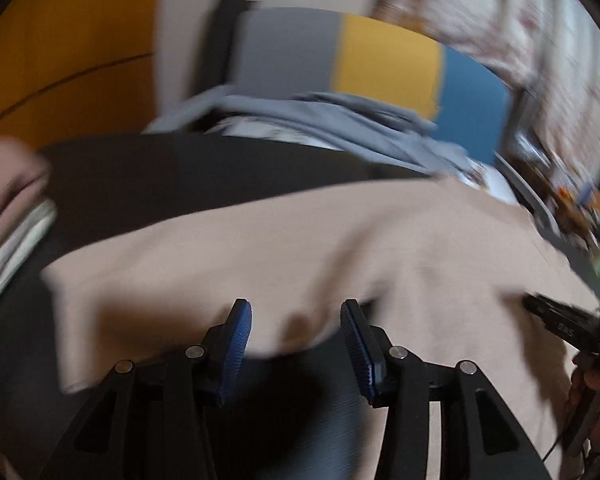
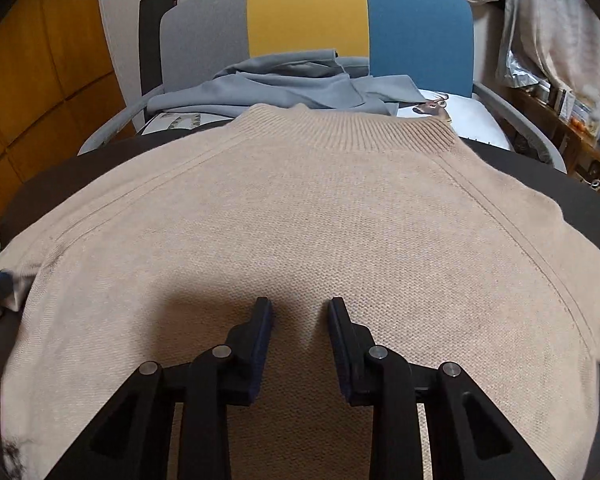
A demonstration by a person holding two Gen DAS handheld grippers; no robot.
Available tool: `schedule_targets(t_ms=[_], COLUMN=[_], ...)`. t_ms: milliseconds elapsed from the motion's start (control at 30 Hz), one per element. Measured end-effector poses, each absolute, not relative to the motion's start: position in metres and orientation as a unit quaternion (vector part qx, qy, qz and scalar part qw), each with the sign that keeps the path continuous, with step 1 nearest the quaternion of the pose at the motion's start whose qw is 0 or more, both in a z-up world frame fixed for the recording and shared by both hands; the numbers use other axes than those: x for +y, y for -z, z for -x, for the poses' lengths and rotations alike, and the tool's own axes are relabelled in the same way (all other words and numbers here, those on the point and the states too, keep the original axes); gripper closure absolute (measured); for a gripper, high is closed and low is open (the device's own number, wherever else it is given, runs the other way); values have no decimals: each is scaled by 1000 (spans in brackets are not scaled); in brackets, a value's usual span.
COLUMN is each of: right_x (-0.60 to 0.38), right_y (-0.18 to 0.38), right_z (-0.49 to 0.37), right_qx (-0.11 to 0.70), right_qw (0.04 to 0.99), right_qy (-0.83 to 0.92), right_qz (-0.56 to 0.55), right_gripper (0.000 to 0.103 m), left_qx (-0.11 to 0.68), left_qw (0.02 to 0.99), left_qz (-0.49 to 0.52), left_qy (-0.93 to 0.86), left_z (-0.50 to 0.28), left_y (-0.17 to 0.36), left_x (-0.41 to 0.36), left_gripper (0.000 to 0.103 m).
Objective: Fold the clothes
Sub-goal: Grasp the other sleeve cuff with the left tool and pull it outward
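Note:
A beige knit sweater [image 2: 300,216] lies spread flat on a dark table [image 2: 580,188], its ribbed collar at the far edge. My right gripper [image 2: 299,312] is open and empty just above the sweater's middle. In the blurred left wrist view the sweater [image 1: 300,248] shows with its left edge lying loose on the table. My left gripper [image 1: 296,316] is open and empty over that near left edge. The right gripper's body [image 1: 568,320] shows at the right of the left wrist view.
A chair [image 2: 308,12] with grey, yellow and blue back panels stands behind the table, with a grey garment [image 2: 284,84] heaped on it. Folded pinkish clothes [image 1: 8,200] are stacked at the table's left. An orange cabinet [image 2: 40,92] is at the left, cluttered shelves [image 2: 572,112] at the right.

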State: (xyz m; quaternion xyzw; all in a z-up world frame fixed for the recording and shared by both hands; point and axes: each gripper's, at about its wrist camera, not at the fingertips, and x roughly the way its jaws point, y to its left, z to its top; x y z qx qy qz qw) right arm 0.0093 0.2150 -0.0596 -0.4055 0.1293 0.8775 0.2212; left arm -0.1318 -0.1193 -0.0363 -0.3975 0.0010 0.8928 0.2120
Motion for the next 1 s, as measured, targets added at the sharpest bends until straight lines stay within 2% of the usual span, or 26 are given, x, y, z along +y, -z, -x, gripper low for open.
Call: schedule_targets(t_ms=[100, 433, 567, 633, 700, 733, 767, 833, 1000], right_x=[216, 222, 222, 222, 222, 222, 222, 223, 225], right_y=[55, 56, 56, 56, 56, 56, 56, 56, 57], right_z=[-14, -8, -8, -8, -8, -8, -8, -9, -10], right_qx=[123, 127, 129, 130, 130, 129, 129, 130, 132], right_qw=[224, 222, 222, 221, 221, 222, 222, 221, 220], right_qy=[-877, -878, -878, -879, -879, -879, -879, -879, -879], right_qz=[406, 404, 403, 403, 403, 403, 403, 403, 401], right_gripper=[74, 72, 72, 72, 72, 72, 72, 72, 71], left_qx=[-47, -30, 34, 41, 40, 43, 53, 78, 84], left_qw=[171, 117, 127, 140, 150, 157, 160, 163, 158], left_qz=[409, 433, 428, 417, 413, 413, 413, 413, 417], left_qy=[-895, -893, -894, -897, -897, -896, -895, -893, -891], left_z=[135, 159, 162, 159, 158, 158, 156, 152, 153], left_y=[40, 62, 74, 76, 78, 77, 77, 74, 53], left_x=[-175, -229, -206, -200, -198, -197, -194, -189, -190], left_gripper=[55, 54, 54, 56, 65, 80, 88, 93, 95])
